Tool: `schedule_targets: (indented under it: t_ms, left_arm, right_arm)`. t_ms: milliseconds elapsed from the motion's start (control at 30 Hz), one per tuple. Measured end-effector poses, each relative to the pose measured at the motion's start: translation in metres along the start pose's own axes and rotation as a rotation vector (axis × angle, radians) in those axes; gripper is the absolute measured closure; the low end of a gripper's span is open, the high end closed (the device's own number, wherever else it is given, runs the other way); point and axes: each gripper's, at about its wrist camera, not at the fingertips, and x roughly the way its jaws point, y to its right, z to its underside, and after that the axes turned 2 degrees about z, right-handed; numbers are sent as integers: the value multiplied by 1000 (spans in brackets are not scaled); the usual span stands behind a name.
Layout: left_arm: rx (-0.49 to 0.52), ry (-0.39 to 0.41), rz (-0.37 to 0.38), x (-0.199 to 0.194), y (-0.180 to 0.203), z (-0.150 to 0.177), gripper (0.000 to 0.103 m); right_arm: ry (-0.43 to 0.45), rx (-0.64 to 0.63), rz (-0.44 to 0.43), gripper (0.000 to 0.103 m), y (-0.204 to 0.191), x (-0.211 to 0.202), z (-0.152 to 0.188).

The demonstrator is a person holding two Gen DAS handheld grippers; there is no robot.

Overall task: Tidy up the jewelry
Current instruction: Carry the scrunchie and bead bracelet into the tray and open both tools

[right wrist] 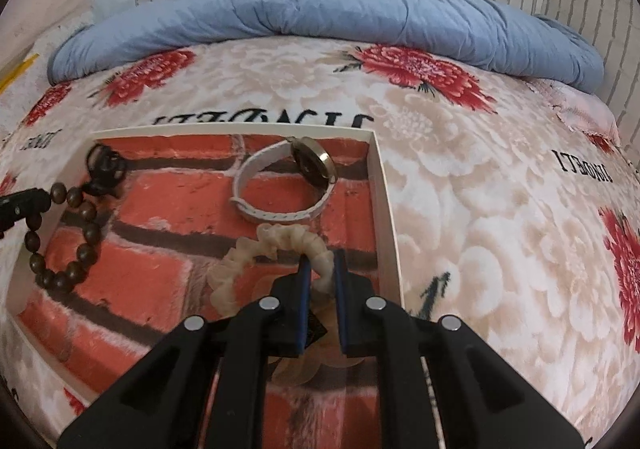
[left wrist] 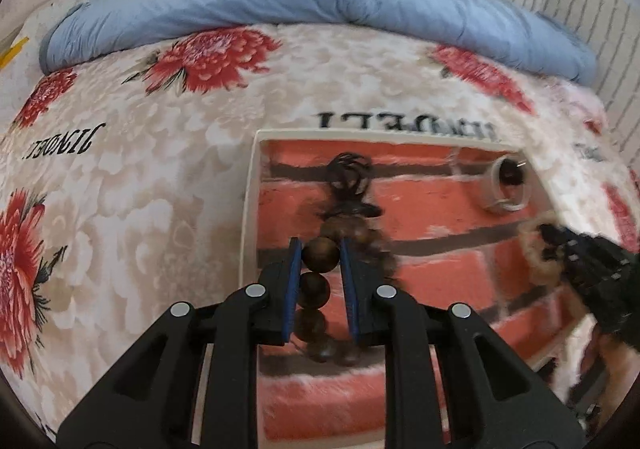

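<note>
While both grippers hold something over the tray (right wrist: 386, 209), the job looks partly done. The tray is a flat white box with a red brick picture on its floor, and it sits on a flowery blanket (right wrist: 480, 209) on a bed.

The left gripper (left wrist: 320, 261) has its jaws pressed on one big brown bead of the bead bracelet (left wrist: 318, 257). In the right wrist view, the rest of the beads hang in a loop at the left side of the tray (right wrist: 76, 245), and the black tassel (right wrist: 105, 167) lies at the far left corner. Part of the loop seems to rest on the tray floor, but the view there is poor, so it may hang just above it.

The right gripper (right wrist: 320, 265) has its jaws closed on the cream scrunchie (right wrist: 280, 245). The scrunchie curls over the tray floor, near the right wall.

A watch (right wrist: 288, 181) with a white strap and a gold rim is already lying in the tray, at the far right corner, just behind the scrunchie. Nothing holds it.

So one thing is put away, and two things are inside the tray's edges but not let go yet. What is left, most likely, is to set the beads and the scrunchie down in their own spots, apart from the watch, and open both grippers. No other jewelry shows on the blanket.
</note>
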Motion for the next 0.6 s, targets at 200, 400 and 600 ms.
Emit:
schedule_targets:
  t_ms: [200, 400, 600]
  left_arm:
    - [10, -28, -46, 25, -3, 0, 84]
    - [-1, -32, -54, 36, -5, 1, 84]
    - [-3, -48, -35, 32, -4, 4, 72]
  right_arm:
    - [-40, 24, 2, 91, 2, 19, -14]
    - [-65, 29, 13, 88, 2, 30, -20]
    - [-98, 7, -17, 54, 1, 28, -18]
